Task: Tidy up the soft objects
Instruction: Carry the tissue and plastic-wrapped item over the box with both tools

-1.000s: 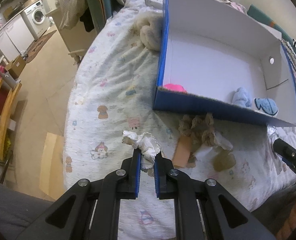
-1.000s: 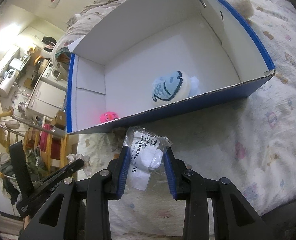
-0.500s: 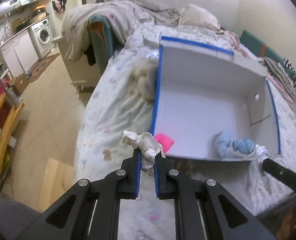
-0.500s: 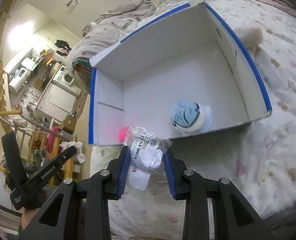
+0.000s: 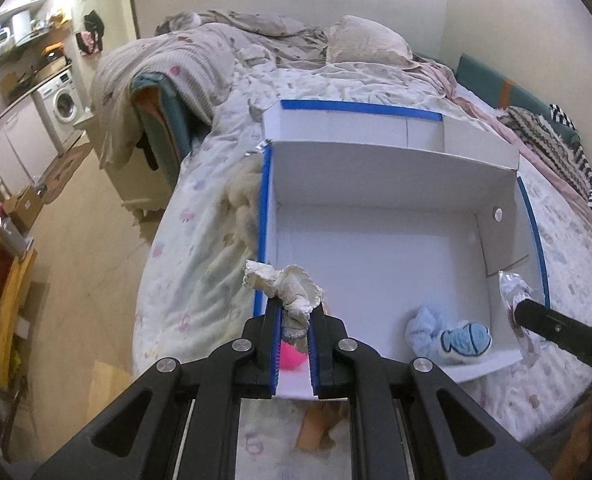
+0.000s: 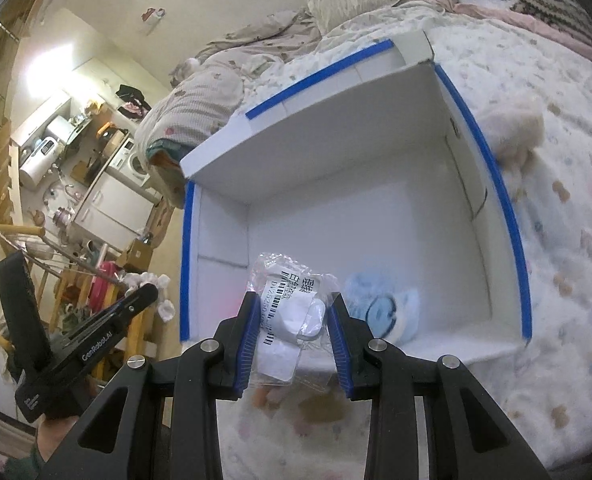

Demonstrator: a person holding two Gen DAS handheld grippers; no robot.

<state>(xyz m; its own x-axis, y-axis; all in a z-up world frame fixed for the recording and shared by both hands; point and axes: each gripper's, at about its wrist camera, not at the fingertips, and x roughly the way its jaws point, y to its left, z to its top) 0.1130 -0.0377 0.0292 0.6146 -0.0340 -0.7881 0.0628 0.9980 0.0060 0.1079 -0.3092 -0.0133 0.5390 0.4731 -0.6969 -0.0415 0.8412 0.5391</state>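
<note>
My left hand-held gripper (image 5: 294,320) is pinched narrow on a crumpled white cloth (image 5: 285,286), and I hold it above the near left corner of the white box (image 5: 376,184) on the bed (image 5: 199,216), so that letting go should drop the cloth inside rather than on the sheet. My right hand-held gripper (image 6: 291,320) is clamped on a clear plastic packet (image 6: 289,300) with a barcode label, raised over the near wall of the same box for the same reason. Down on the box floor lie a pink toy (image 5: 293,360), partly hidden behind my left fingers, and a pale blue fish plush (image 5: 448,338) against the near wall. I judge both loads are ready to release; a fluffy cream toy (image 6: 512,132) outside the box is yet to be collected.
</note>
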